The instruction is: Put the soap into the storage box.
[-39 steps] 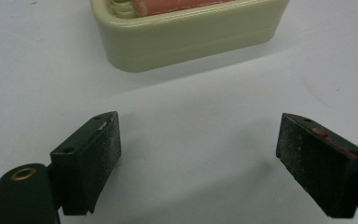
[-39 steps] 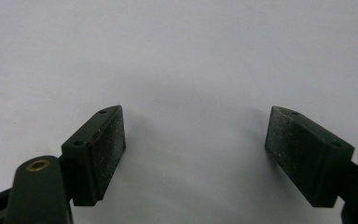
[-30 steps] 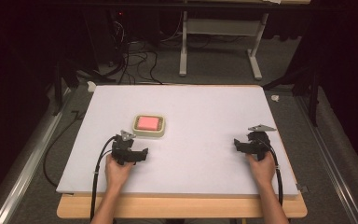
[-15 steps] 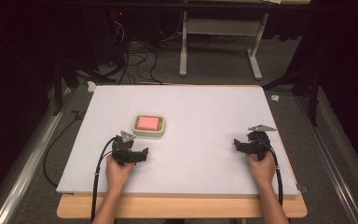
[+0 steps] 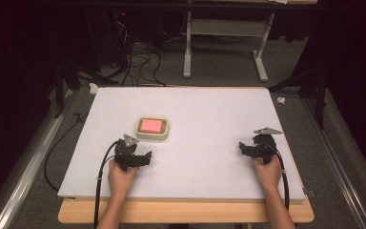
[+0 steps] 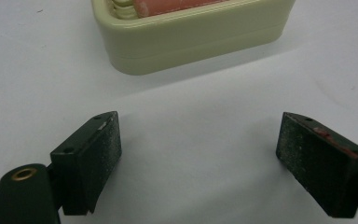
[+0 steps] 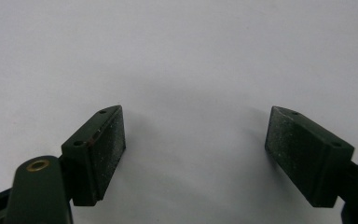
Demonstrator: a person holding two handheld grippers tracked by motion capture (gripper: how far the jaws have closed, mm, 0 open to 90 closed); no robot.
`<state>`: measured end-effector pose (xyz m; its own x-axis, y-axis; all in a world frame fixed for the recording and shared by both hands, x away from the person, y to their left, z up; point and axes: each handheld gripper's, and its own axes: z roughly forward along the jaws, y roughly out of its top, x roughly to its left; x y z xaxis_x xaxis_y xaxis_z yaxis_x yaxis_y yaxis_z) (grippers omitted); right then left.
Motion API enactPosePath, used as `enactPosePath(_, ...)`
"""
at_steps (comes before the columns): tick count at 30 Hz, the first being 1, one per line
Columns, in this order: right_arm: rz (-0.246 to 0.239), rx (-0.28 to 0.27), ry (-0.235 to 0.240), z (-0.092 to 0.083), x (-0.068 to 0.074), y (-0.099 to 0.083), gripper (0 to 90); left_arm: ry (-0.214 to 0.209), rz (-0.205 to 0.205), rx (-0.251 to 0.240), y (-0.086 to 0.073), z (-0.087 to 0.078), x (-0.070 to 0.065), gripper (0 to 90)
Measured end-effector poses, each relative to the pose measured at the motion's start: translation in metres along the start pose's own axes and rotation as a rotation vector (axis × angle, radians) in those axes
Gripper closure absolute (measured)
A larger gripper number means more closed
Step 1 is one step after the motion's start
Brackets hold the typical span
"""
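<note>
Your left gripper [image 5: 134,153] sits spread, near the cream rectangular box with pink insert [image 5: 152,128]; your right gripper [image 5: 253,147] spread, on the white board [image 5: 209,119].

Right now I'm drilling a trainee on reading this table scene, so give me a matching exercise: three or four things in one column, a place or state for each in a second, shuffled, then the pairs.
Column one:
1. left gripper
2. right gripper
3. cream box
4. white board

Column two:
A. holds a pink-red pad in its top
B. open, bare board ahead of its jaws
C. covers most of the wooden table
D. open, jaws pointed at the box

Pairs: 1-D, 2-B, 3-A, 4-C
</note>
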<state>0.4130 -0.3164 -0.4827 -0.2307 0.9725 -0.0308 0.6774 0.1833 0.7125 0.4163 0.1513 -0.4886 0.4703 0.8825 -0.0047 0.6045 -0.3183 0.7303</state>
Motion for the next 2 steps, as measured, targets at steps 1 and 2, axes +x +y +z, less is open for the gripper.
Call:
enactPosePath(1,0.0,0.0,0.0,0.0,0.0,0.0,20.5,0.001,-0.001,0.0,0.0001,0.0001,-0.0001,14.4)
enactPosePath(2,0.0,0.0,0.0,0.0,0.0,0.0,20.5,0.001,-0.001,0.0,0.0001,0.0001,0.0,14.4)
